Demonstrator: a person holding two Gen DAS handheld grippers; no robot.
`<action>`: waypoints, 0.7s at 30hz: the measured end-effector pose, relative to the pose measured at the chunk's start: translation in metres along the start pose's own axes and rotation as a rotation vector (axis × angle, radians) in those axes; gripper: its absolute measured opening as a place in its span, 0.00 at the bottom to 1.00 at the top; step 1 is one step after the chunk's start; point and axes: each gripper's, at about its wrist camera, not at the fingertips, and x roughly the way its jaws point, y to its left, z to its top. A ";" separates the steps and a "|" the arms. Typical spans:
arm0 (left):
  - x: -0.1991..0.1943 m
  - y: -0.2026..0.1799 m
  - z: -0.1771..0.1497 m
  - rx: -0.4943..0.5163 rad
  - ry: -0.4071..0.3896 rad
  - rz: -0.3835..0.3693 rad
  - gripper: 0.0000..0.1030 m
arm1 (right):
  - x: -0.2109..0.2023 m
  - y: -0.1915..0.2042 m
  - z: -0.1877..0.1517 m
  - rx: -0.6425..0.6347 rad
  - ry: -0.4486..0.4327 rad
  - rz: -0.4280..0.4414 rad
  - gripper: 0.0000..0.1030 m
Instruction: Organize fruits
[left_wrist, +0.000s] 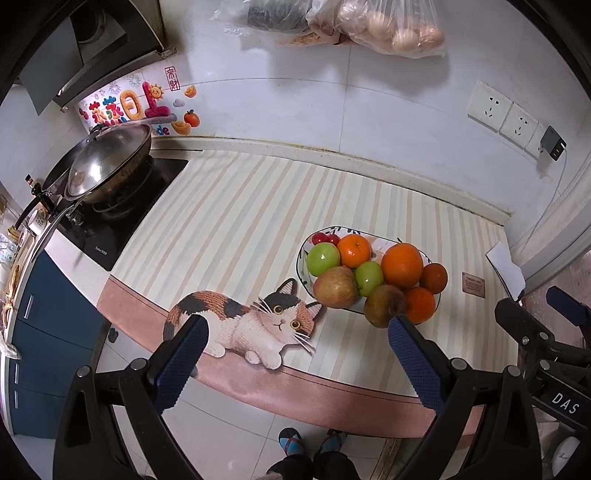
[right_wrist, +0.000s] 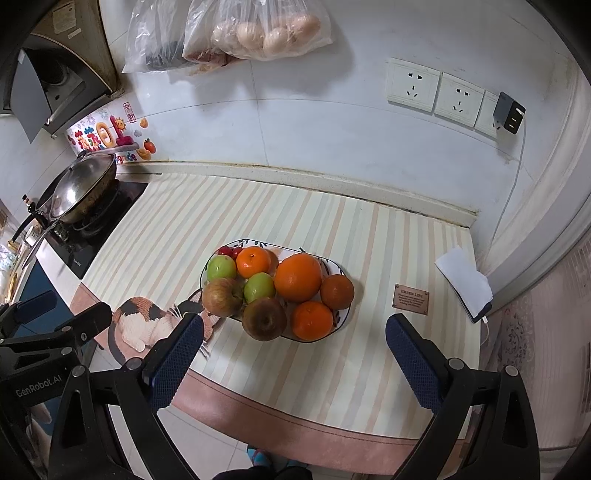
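Left gripper (left_wrist: 295, 343) and right gripper (right_wrist: 293, 339) both hover over the counter's front edge, jaws spread wide, holding nothing. Plate (right_wrist: 338, 267) of fruit sits mid-mat (right_wrist: 332, 369) toward its right edge: brown apple (right_wrist: 264, 319) frontmost, big orange (right_wrist: 298, 277) in the middle, cherries (right_wrist: 229, 252) at the back. Wok (left_wrist: 110, 162) far left on the stove

A small brown plaque (right_wrist: 411, 299) on the striped mat is headed "GREEN LIFE"; the smaller lines under it are too fine to read. "GenRobot.AI" is printed in white on the black body of the left gripper (right_wrist: 38, 386), and "DAS" on the black body of the right gripper (left_wrist: 564, 402). Colourful wall stickers (left_wrist: 127, 107) beside the wok show a large "01" above letters ending in "de".
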 end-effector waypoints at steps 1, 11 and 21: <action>0.000 0.000 0.000 0.003 -0.001 0.000 0.97 | 0.000 0.000 0.001 0.001 0.000 0.002 0.98; 0.002 0.001 -0.003 -0.003 0.015 -0.003 0.97 | 0.002 0.000 -0.002 0.005 0.006 0.011 0.98; 0.001 0.004 -0.005 -0.006 0.015 -0.009 0.97 | 0.002 0.000 -0.008 0.009 0.011 0.017 0.98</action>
